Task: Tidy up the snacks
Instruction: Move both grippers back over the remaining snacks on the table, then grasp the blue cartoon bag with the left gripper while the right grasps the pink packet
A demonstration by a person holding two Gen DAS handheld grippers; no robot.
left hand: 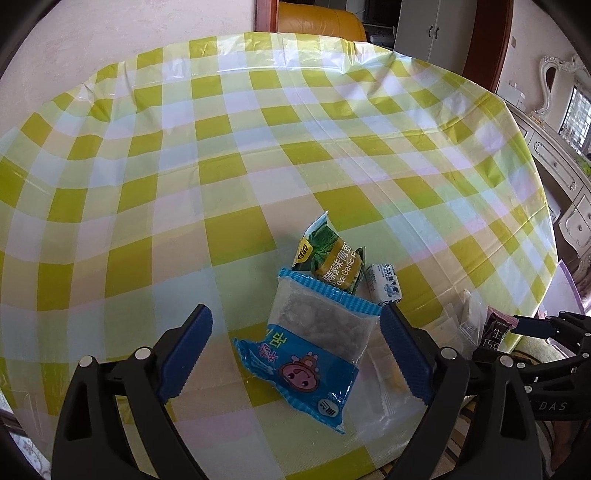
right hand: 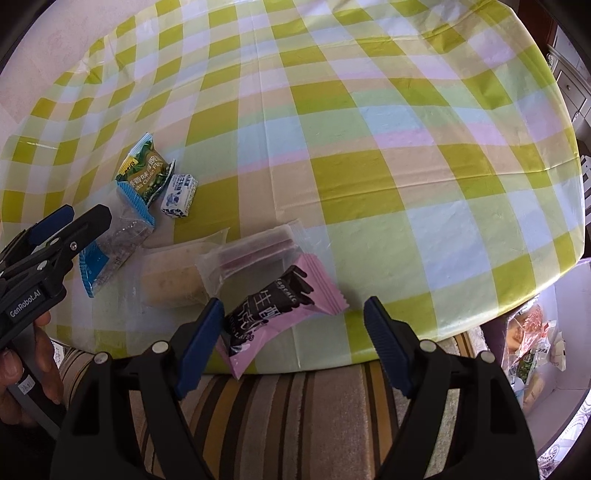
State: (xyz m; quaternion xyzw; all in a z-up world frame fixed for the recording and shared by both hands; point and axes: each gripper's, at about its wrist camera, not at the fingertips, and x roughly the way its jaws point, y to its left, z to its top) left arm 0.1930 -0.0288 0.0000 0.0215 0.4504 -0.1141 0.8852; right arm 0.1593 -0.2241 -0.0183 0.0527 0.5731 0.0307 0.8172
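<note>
A blue snack packet [left hand: 314, 343] with a clear window lies flat on the checked tablecloth [left hand: 221, 166]. My left gripper [left hand: 295, 314] stands open around it, pads clear of its sides. Just beyond it lie a green pea packet [left hand: 332, 258] and a small white candy [left hand: 384, 288]. In the right wrist view my right gripper [right hand: 293, 303] is open over the table's near edge. A pink and black packet [right hand: 273, 314] lies between its fingers, close to the left one. A clear-wrapped yellow cake [right hand: 173, 277] and a clear packet with a purple bar [right hand: 255, 251] lie beside it.
A white box [right hand: 565, 288] holding several snacks stands below the table's right edge. A striped seat or rug [right hand: 295, 406] runs under the near edge. A hand [right hand: 22, 369] holds the left gripper [right hand: 83, 218]. An orange chair [left hand: 317, 18] is behind the table.
</note>
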